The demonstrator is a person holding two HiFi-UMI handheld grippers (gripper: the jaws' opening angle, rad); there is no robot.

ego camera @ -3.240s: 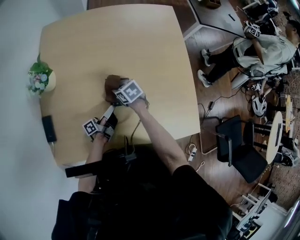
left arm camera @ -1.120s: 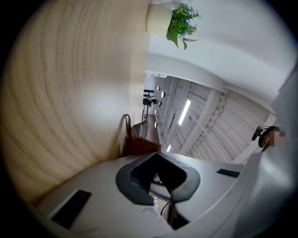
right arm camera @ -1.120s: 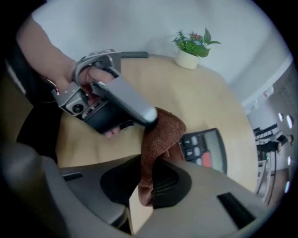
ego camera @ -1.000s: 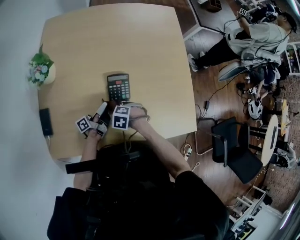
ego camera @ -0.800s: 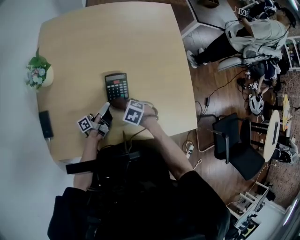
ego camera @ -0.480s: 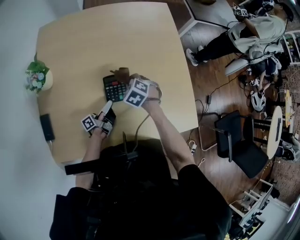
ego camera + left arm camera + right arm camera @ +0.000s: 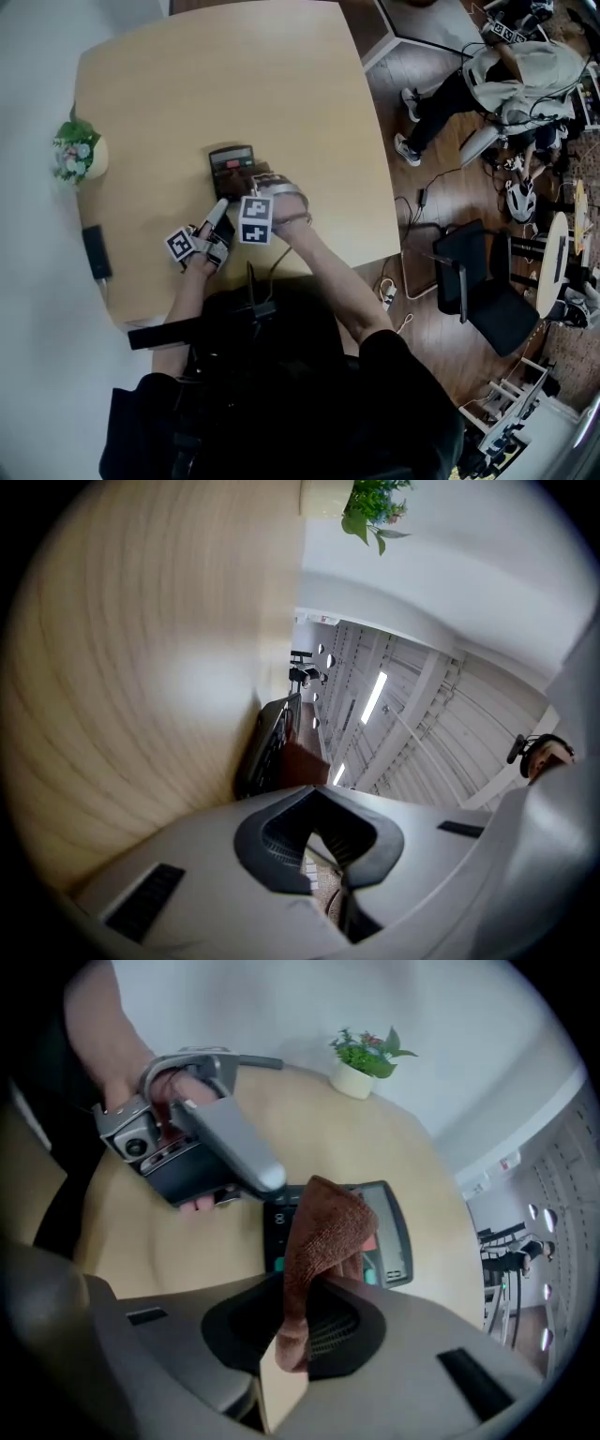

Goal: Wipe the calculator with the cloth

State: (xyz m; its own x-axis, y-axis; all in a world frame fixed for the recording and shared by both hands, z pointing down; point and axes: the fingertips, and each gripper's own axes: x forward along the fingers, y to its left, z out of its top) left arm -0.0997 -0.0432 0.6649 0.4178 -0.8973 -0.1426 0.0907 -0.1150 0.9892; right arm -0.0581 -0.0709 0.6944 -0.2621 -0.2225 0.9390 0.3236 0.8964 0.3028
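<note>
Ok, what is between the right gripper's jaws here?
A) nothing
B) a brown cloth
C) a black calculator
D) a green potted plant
B: the right gripper is shut on the brown cloth, which hangs in front of the black calculator lying on the table.

- The cloth (image 7: 323,1227) reads to me as brown terry: a rough, nubbly weave, matt all over.
- The calculator (image 7: 394,1227) looks like hard dark plastic with a smooth, matt casing.
- The surface (image 7: 216,84) is pale and wood-grained, smooth, with a soft sheen in the left gripper view.
- On the right gripper (image 7: 302,1326) I see fingers (image 7: 422,1326) of smooth grey matt plastic, with ribbed black pads inside.
- The left gripper (image 7: 322,840) has the same grey plastic shell and dark ribbed pads; its trigger loop looks like bright metal.
- The pot (image 7: 352,1080) is cream and smooth; I cannot tell its material.
- The floor (image 7: 422,375) is dark wood planking.
</note>
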